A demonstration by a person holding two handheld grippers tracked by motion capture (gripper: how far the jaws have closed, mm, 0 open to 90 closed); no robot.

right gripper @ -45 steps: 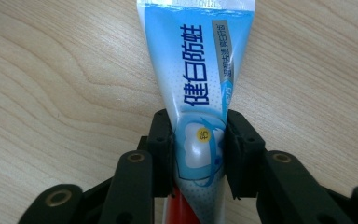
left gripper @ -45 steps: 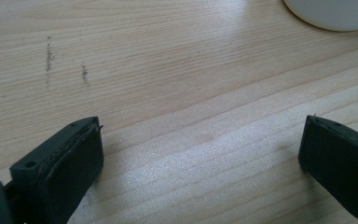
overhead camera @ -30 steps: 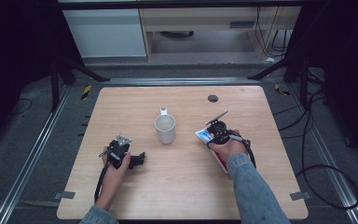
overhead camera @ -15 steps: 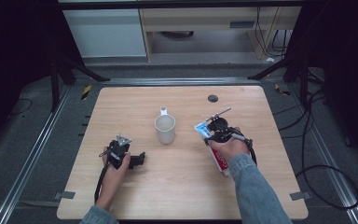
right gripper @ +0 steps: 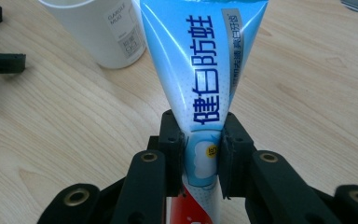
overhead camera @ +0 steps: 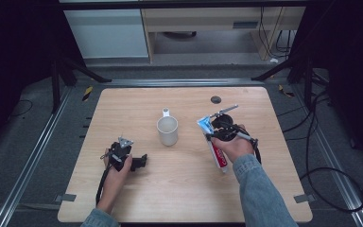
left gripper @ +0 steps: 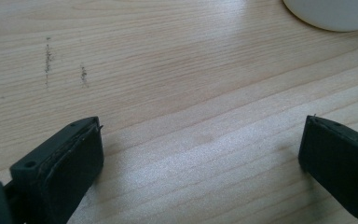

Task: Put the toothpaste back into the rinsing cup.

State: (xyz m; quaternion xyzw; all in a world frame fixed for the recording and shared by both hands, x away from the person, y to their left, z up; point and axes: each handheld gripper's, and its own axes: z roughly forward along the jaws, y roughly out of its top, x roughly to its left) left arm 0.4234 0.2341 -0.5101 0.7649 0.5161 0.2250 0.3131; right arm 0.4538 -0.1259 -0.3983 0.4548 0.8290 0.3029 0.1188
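A toothpaste tube (overhead camera: 220,158) (right gripper: 200,70), blue at its flat crimped end and red toward the cap, is clamped in my right gripper (overhead camera: 211,137) (right gripper: 200,158) right of the table's centre. The jaws are shut on its lower blue part, and the flat end points up toward the white mug (overhead camera: 168,131) (right gripper: 102,32). That mug stands upright mid-table, handle to the far side. My left gripper (overhead camera: 139,162) (left gripper: 200,158) rests low over the wood at the front left with its jaws wide apart and nothing between them. The mug's base (left gripper: 331,14) lies just ahead of it.
The wooden table (overhead camera: 123,109) has a small black round grommet (overhead camera: 216,99) at the back right. Bare wood lies around the mug and along the front edge. Dark floor, metal rails and cables surround the table. My left gripper (right gripper: 0,60) also appears far off beyond the mug.
My right gripper has drawn slightly nearer and raised the tube's blue end a little, so the red cap end now shows under the hand. The left gripper and the mug have not moved.
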